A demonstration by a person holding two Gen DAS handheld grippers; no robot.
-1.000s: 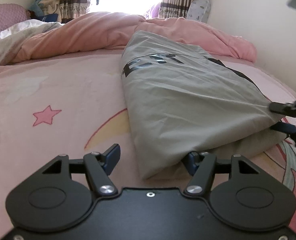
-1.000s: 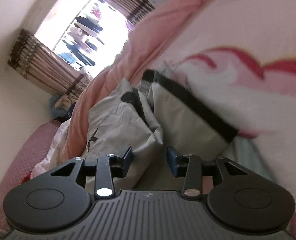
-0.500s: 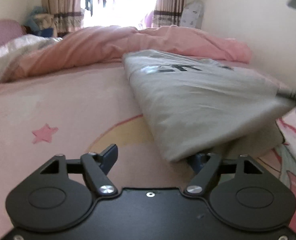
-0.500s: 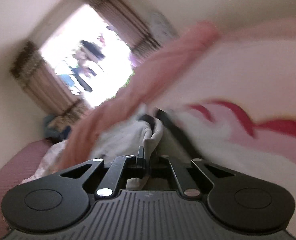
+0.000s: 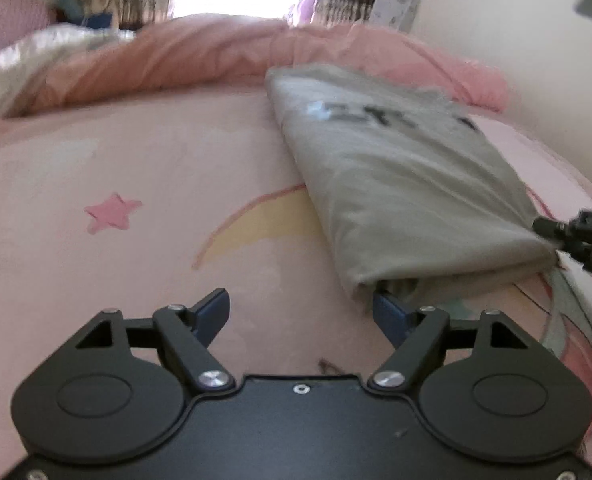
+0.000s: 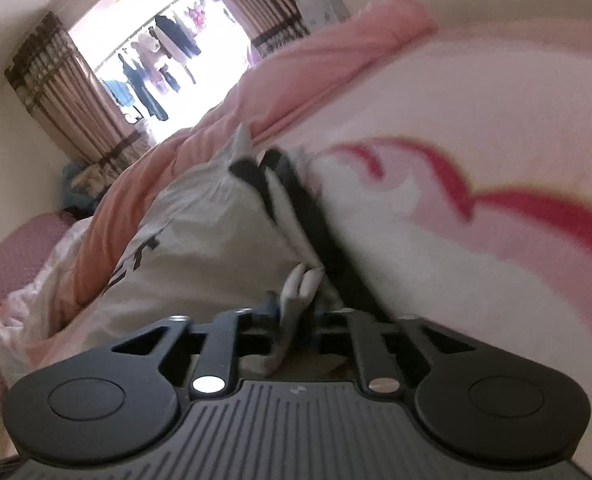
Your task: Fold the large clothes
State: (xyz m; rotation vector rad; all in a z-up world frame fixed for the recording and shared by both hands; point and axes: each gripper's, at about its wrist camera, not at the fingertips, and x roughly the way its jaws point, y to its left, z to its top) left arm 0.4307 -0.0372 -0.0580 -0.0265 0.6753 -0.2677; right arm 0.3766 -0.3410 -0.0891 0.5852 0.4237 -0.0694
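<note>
The grey garment (image 5: 407, 184) is soft and limp — right gripper (image 6: 296, 312) opening, hem between; left gripper (image 5: 299, 310) open — grasp layered corners.

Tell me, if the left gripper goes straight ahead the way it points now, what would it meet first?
Probably the pink bed sheet. The left gripper stands open and points slightly down at bare sheet. The folded grey garment lies right of that line, its near corner close to the right-hand finger, so that finger may brush it; depth is unclear.
</note>
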